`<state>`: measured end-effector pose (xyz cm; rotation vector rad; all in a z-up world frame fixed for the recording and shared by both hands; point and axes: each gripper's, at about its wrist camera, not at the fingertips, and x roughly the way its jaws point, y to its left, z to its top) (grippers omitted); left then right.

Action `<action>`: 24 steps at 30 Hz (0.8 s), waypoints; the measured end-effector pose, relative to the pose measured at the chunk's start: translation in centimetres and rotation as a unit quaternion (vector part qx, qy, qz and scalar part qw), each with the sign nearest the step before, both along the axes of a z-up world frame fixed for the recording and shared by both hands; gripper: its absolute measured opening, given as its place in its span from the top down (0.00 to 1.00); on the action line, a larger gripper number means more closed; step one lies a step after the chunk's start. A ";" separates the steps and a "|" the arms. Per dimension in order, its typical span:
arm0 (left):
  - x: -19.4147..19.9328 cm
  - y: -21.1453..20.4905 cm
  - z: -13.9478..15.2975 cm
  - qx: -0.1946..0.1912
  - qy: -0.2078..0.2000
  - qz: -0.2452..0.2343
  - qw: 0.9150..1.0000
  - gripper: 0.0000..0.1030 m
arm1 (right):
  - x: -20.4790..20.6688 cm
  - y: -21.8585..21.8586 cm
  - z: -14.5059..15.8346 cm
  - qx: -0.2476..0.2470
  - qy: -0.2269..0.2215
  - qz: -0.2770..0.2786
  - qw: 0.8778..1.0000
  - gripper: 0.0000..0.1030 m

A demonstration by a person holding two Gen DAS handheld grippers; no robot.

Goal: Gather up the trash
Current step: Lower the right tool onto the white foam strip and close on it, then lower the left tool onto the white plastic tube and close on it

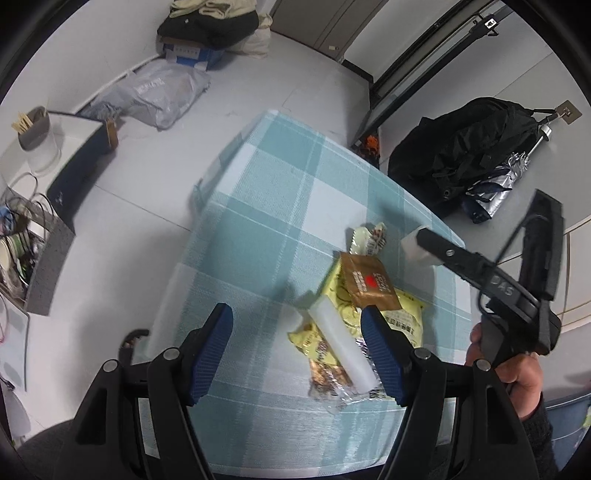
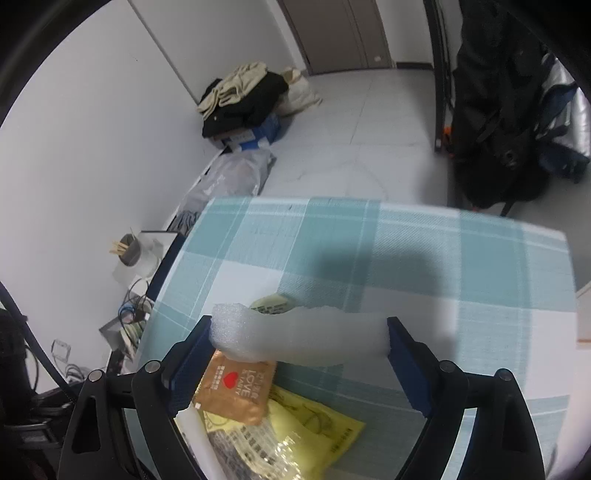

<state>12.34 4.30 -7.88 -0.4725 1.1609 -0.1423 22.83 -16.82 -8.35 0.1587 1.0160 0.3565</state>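
A pile of trash lies on the teal checked tablecloth (image 1: 280,192): yellow wrappers (image 1: 341,295), a brown packet with a red heart (image 1: 369,282) on top, and a long white foam strip (image 1: 340,347). My left gripper (image 1: 297,312) hangs open just above the pile, and the strip lies beside its right pad. My right gripper (image 2: 299,325) is shut on a white foam piece (image 2: 295,338) that spans both pads and is held above the cloth. The brown packet (image 2: 236,387) and yellow wrappers (image 2: 314,432) lie below it. A hand (image 1: 517,376) holds that gripper at the right.
A black backpack (image 1: 461,147) and a folded silver umbrella (image 1: 495,184) lie on the floor beyond the table. A clothes pile (image 1: 210,22), a grey plastic bag (image 1: 159,92) and a cup of sticks (image 1: 35,129) sit at the left, along with a basket of cables (image 1: 22,251).
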 end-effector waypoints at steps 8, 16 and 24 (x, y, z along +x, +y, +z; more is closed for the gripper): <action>0.1 -3.1 -0.4 0.038 -0.003 -0.034 0.999 0.34 | -1.1 -3.2 2.2 0.015 -0.028 -0.021 0.999 0.13; 0.2 -5.3 -1.4 0.063 0.010 -0.075 0.995 0.54 | -1.9 -5.7 3.4 0.020 -0.043 -0.035 0.998 0.13; 0.2 -6.5 -2.4 0.119 0.015 -0.099 0.988 0.76 | -2.3 -7.3 4.0 0.030 -0.052 -0.039 0.997 0.13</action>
